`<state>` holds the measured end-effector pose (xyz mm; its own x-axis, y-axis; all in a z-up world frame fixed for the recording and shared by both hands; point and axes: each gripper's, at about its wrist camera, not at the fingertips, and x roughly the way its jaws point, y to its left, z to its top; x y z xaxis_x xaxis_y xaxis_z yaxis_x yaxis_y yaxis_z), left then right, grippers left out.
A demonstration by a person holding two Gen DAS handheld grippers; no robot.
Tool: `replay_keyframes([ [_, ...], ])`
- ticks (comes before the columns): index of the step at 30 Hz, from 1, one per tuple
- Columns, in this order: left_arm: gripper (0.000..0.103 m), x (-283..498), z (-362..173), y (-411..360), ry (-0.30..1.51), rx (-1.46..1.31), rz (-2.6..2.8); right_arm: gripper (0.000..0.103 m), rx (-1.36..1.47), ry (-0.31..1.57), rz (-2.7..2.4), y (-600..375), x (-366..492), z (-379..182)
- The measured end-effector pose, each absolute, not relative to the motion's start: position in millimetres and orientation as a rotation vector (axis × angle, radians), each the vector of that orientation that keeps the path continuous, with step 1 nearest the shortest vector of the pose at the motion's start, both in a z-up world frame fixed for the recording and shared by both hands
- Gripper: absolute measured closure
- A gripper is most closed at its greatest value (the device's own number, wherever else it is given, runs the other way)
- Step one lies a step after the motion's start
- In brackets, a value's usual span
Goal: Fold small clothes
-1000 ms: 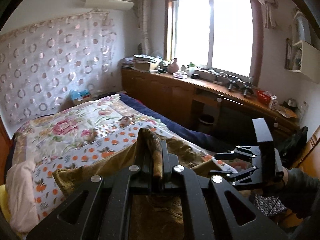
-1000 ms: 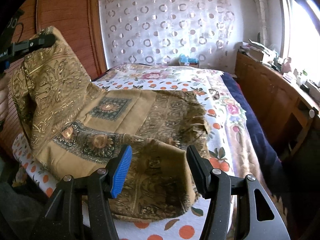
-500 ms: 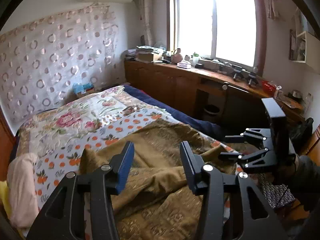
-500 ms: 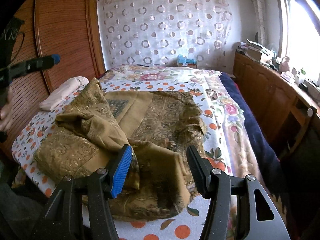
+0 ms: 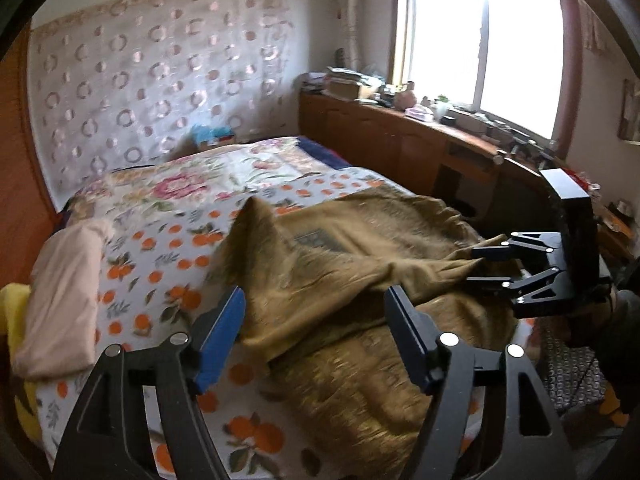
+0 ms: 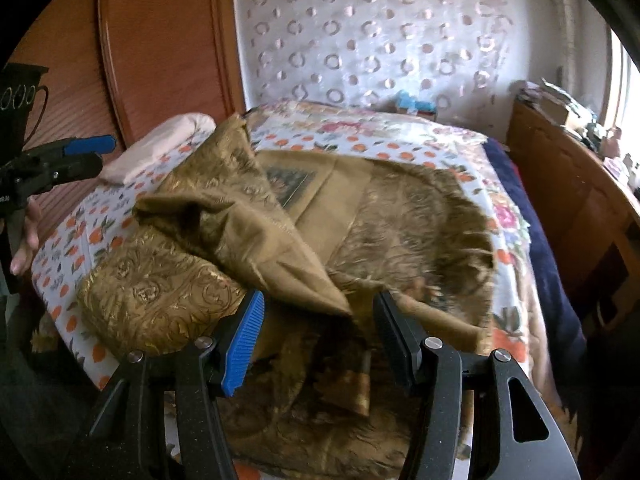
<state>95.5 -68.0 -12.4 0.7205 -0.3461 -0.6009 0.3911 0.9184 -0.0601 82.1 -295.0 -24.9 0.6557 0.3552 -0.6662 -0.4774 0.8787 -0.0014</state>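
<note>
Cloth [image 6: 224,216] lay rumpled on the bed [image 5: 168,216]; your left tool [image 5: 316,332] and right tool [image 6: 318,328] gaped wide, holding nothing.

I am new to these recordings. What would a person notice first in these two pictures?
First, the golden-brown patterned cloth, lying rumpled on the near part of the bed, over the orange-printed bedsheet. Next, the left gripper and the right gripper, both open and holding nothing. A folded pink cloth lies at the bed's left edge.
</note>
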Motion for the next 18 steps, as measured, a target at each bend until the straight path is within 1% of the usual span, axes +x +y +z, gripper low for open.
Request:
replay_keyframes([
  [1, 0.030, 94.7, -14.9, -64.1, 0.653, 0.069, -0.401, 0.044, -0.190, 0.719, 0.472, -293.9, 85.0, -26.9],
  [2, 0.030, 93.7, -17.2, -59.9, 0.657, 0.062, -0.393, 0.047, -0.197, 0.722, 0.472, -293.3, 87.8, -28.6],
  [3, 0.030, 92.6, -18.4, -57.9, 0.657, 0.060, -0.386, 0.060, -0.202, 0.726, 0.477, -292.2, 89.7, -29.0],
  [4, 0.030, 91.2, -19.7, -55.6, 0.657, 0.058, -0.377, 0.065, -0.208, 0.731, 0.483, -291.2, 91.8, -29.3],
  [6, 0.030, 90.0, -21.4, -51.0, 0.654, 0.050, -0.364, 0.096, -0.226, 0.730, 0.500, -287.8, 92.8, -30.4],
  [9, 0.030, 90.3, -23.0, -46.0, 0.654, 0.036, -0.354, 0.099, -0.224, 0.686, 0.520, -286.4, 83.6, -22.2],
  [14, 0.030, 88.4, -24.2, -42.3, 0.654, 0.023, -0.340, 0.099, -0.178, 0.569, 0.495, -300.9, 63.7, 10.3],
  [18, 0.030, 86.7, -21.0, -42.6, 0.644, 0.024, -0.334, 0.099, -0.179, 0.595, 0.445, -315.7, 65.9, 8.7],
])
